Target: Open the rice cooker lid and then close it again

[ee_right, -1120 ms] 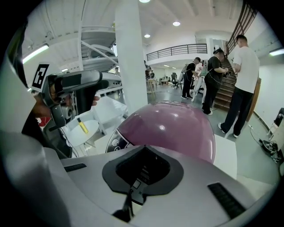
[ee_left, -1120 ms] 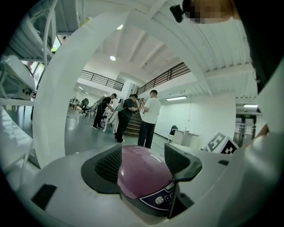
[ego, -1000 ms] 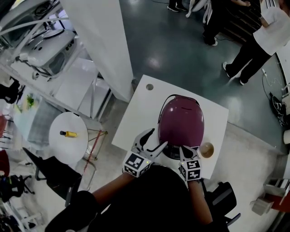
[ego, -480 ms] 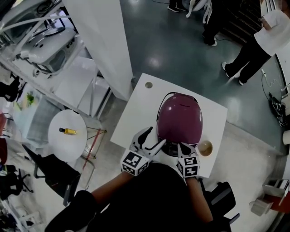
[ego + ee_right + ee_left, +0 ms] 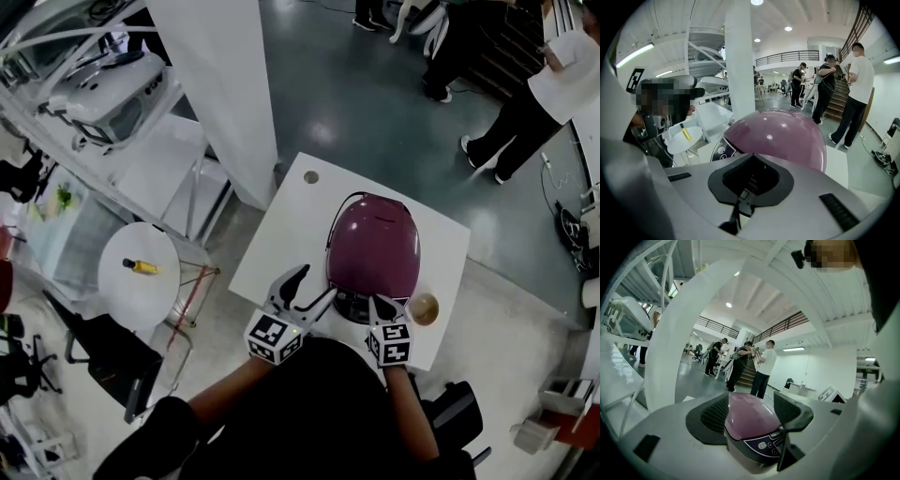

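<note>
Nearest the person, the left gripper stands spread with nothing pinched, its ribbed black pads framing the front left corner of the cooker; whether a pad touches the body I cannot tell. The right gripper has its jaws pressed together on nothing and points down at the front edge, just by the panel. The cooker sits toward the near right of a matte white table, with the lid fully down. I judge the opening step to be in hand: the closed right tip looks placed to push a release at the front. That calls for a firm, short press, with the spread left jaws ready to steady the body or catch the lid as it lifts. The panel is a dark, flat, slanted face with small round buttons. The lid is a smooth, glossy plum dome of hard plastic that throws back the ceiling lights and would likely be slippery to pinch. A small round tan cup stands just right of the cooker. Beyond rise a white pillar and people on a shiny grey floor.
</note>
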The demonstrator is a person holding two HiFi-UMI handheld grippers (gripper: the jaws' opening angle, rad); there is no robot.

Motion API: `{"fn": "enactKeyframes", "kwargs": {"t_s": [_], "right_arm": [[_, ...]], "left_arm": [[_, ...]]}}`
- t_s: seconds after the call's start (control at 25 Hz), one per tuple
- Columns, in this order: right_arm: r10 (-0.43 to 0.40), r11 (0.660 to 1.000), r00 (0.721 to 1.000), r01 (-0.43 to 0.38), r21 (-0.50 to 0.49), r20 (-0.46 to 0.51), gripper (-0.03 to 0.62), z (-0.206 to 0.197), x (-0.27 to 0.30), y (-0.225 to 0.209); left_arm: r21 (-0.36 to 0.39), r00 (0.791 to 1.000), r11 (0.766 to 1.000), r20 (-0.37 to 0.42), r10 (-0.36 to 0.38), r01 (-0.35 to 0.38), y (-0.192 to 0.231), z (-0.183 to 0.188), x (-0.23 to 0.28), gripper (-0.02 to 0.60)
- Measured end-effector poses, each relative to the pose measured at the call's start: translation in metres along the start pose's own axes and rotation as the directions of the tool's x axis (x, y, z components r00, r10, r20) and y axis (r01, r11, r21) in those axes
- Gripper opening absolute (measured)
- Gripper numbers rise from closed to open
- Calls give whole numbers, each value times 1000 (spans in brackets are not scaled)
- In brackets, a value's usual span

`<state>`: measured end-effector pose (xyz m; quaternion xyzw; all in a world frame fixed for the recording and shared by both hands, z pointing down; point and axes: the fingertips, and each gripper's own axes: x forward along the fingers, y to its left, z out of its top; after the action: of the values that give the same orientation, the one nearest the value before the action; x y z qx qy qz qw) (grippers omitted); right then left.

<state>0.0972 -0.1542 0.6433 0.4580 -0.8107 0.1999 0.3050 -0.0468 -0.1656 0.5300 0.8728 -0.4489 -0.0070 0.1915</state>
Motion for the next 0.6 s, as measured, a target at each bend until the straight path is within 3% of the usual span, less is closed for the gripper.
{"fn": "enactKeyframes", "kwargs": {"t_s": [0.6], "right_arm": [[-14,999,1000,14,-41,9,0,1,-3,3]], "left_arm": [[14,999,999,-12,-45,45,-8,1,6,279]]}}
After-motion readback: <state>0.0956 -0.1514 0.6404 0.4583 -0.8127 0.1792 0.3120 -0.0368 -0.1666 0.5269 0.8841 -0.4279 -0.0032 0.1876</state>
